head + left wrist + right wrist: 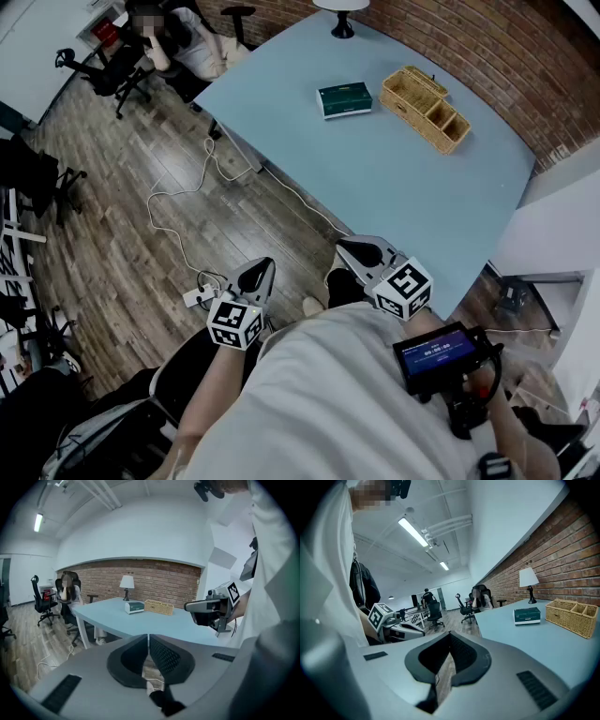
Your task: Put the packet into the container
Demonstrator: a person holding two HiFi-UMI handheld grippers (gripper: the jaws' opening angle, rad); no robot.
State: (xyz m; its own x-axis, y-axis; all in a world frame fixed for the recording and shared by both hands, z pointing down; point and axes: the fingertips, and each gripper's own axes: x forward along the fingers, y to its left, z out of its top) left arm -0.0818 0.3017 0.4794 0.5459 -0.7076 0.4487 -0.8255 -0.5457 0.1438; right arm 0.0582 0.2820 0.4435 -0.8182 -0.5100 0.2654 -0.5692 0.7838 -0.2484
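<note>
A dark green packet (345, 99) lies flat on the light blue table (375, 178), just left of a wicker container (424, 108) with compartments. Both also show in the left gripper view as the packet (134, 607) and container (159, 607), and in the right gripper view as the packet (527, 615) and container (573, 616). My left gripper (263, 269) hangs shut and empty over the wooden floor, short of the table. My right gripper (351, 247) is shut and empty at the table's near edge. Both are far from the packet.
A lamp (341, 17) stands at the table's far end by the brick wall. A person (178, 37) sits on an office chair beyond the table. A white cable (178, 202) runs over the floor to a power strip (199, 297). A white cabinet (553, 225) is at right.
</note>
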